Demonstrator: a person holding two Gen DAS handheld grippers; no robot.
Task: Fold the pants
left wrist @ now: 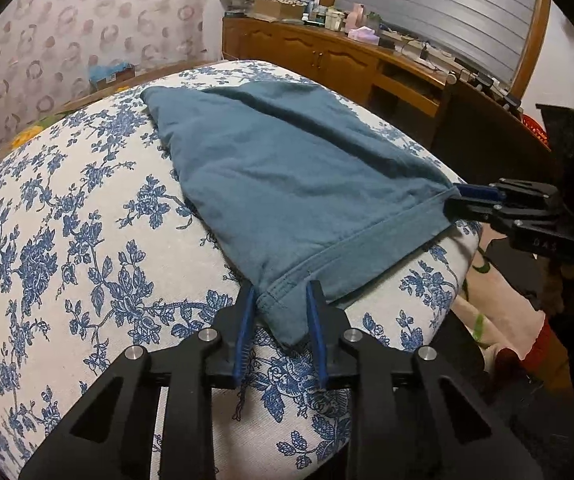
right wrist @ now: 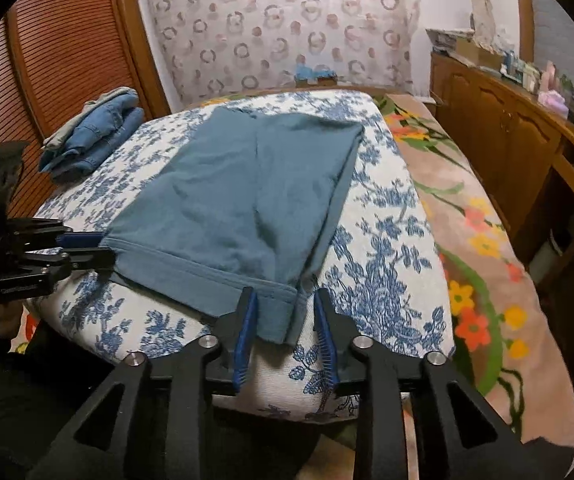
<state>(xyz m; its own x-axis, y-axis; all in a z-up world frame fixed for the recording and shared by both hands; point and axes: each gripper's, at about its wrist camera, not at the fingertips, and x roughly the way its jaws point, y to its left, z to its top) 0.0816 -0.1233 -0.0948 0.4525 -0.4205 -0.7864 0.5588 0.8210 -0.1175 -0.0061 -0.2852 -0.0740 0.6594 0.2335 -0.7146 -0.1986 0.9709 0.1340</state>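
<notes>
Folded jeans [right wrist: 95, 140] crowd the cushion's [right wrist: 387, 240] far-left corner; elsewhere bare.

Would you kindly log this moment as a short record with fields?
surface: flower-print cushion
garment: teal pants, spread flat
left gripper: near-left corner of pants between its pads
right gripper: near-right corner between its pads, a gap at one pad
grip: unclear for both
other clothes: folded jeans at the far left of the cushion

Pants [left wrist: 287, 176]: plain teal-blue; cushion cover [left wrist: 87, 240]: white, blue floral print; folded jeans [right wrist: 99, 136]: faded denim blue; wallpaper [right wrist: 287, 32]: pinkish ring pattern.
</notes>
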